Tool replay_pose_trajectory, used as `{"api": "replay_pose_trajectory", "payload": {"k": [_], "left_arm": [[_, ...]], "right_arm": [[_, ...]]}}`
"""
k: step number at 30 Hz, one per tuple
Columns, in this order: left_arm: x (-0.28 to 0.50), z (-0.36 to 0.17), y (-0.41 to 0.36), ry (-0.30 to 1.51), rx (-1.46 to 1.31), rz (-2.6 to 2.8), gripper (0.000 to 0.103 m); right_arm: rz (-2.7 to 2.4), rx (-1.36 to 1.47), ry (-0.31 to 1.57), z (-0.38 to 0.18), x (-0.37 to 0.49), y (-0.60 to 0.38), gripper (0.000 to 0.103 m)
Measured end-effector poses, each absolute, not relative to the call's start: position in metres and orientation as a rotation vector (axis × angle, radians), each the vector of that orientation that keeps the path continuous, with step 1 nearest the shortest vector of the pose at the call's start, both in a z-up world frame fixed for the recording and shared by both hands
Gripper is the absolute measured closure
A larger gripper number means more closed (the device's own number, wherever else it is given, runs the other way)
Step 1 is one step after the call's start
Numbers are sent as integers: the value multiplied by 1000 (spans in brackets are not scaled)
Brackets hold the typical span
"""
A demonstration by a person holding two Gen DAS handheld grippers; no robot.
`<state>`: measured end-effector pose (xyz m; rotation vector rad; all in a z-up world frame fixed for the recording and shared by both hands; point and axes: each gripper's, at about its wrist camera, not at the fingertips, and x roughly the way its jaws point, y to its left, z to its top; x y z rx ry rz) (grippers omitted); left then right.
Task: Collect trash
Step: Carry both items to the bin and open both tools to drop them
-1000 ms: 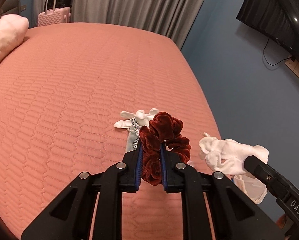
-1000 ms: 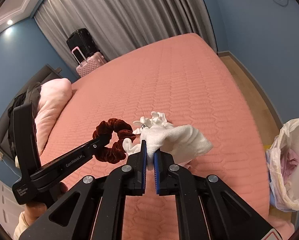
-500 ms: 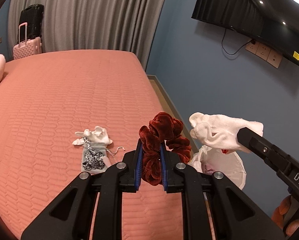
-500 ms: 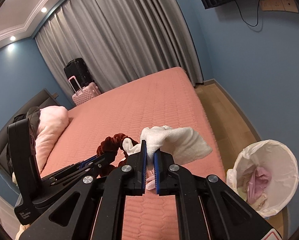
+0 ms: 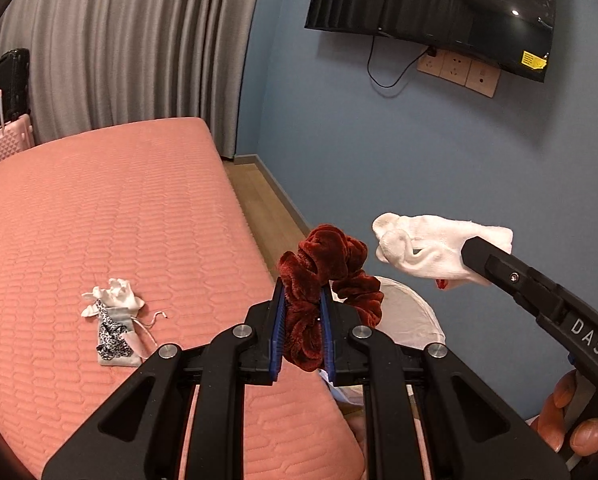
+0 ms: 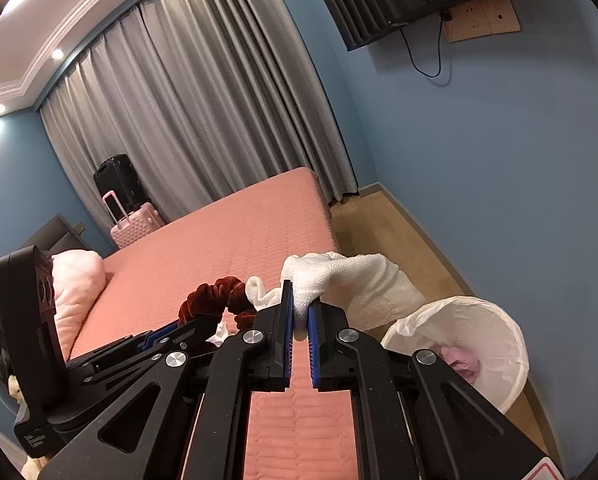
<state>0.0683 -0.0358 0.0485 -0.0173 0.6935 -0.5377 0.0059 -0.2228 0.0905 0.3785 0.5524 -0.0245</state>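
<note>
My left gripper [image 5: 302, 300] is shut on a dark red velvet scrunchie [image 5: 327, 264], held in the air past the bed's right edge; the scrunchie also shows in the right wrist view [image 6: 215, 296]. My right gripper [image 6: 300, 300] is shut on a white sock [image 6: 355, 280], seen in the left wrist view too [image 5: 435, 248], held up to the right of the scrunchie. A trash bin with a white liner [image 6: 495, 344] stands on the floor beside the bed, below and right of both; part of its liner [image 5: 407, 316] shows behind the scrunchie.
A small leopard-print pouch with white crumpled cloth [image 5: 113, 328] lies on the pink bed [image 5: 99, 220]. Pink and black suitcases [image 6: 127, 208] stand by the grey curtain. A pink pillow [image 6: 77, 280] is at the bed head. A TV [image 5: 431, 12] hangs on the blue wall.
Both grippers have lifted and swung right, off the bed toward the bin, each carrying its item. The pouch stays on the bed, now farther left.
</note>
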Motion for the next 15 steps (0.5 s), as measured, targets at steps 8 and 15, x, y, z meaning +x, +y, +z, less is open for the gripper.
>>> {"api": "replay_pose_trajectory", "payload": {"k": [8,15], "left_arm": [[59,50,-81,700,27,-630,87],[55,44,-112,717,55,-677,87]], "right_arm": [[-98,409,546,82,-12,-259,97],[-154,441,550,69,-23,-289,97]]}}
